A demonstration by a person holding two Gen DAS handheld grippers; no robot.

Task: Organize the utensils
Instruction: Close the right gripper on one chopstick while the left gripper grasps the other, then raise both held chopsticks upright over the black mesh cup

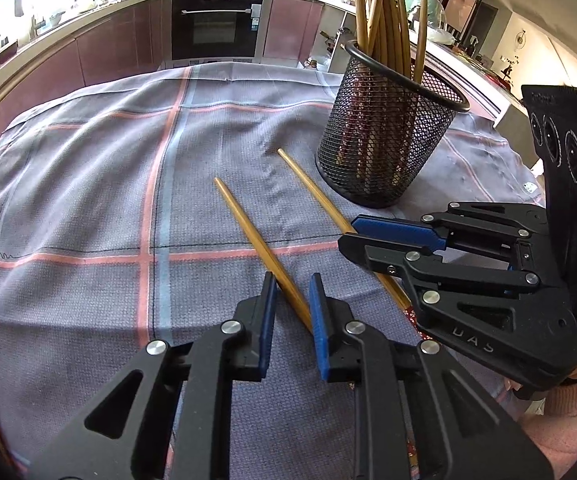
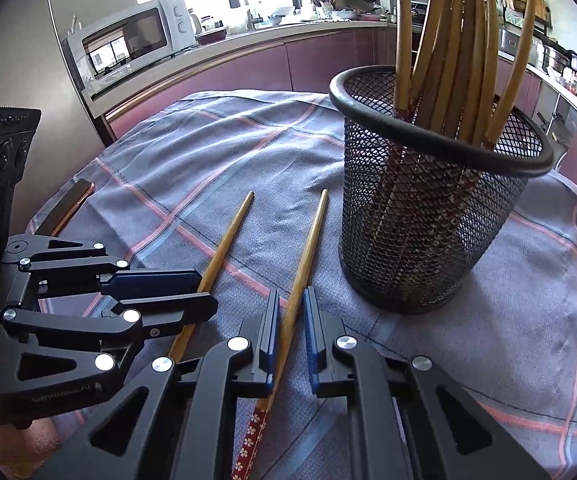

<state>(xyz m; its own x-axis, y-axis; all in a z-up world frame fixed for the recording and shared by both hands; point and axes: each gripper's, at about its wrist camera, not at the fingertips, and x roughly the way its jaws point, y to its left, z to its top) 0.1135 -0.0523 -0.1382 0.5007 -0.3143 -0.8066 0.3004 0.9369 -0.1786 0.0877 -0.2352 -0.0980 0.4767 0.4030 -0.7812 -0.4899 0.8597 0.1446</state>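
Two loose chopsticks lie flat on the checked cloth [image 1: 88, 184], tips pointing toward the far side of the table, roughly parallel and slightly apart; left chopstick [image 1: 256, 240] sits nearer the cloth centre, right chopstick [image 2: 304, 256] runs closer to the mesh cup [image 2: 428, 220]; right one shows a red patterned handle end near the camera in the right wrist view. Mesh cup stands upright just beyond and to the right of both sticks, holding a bundle of chopsticks [image 2: 448, 52], handles down, tips fanned upward; cup base near but not touching the right stick's tip.

Clearance: open cloth to the left and ahead of the sticks; cloth edge drops off at the far side, w/ kitchen cabinets and oven [image 1: 216, 26] beyond; dark flat object [image 2: 70, 206] lies at the cloth's left edge in the right wrist view.

Left gripper [image 1: 292, 304]: jaws narrowed around the left chopstick's thick end; stick passes diagonally between the pads [image 1: 319, 316]; firm contact cannot be confirmed. Right gripper [image 2: 290, 320]: jaws closed in on the right chopstick mid-shaft, pads flanking it closely; looks clamped. Both grippers sit side by side, angled down at the cloth.
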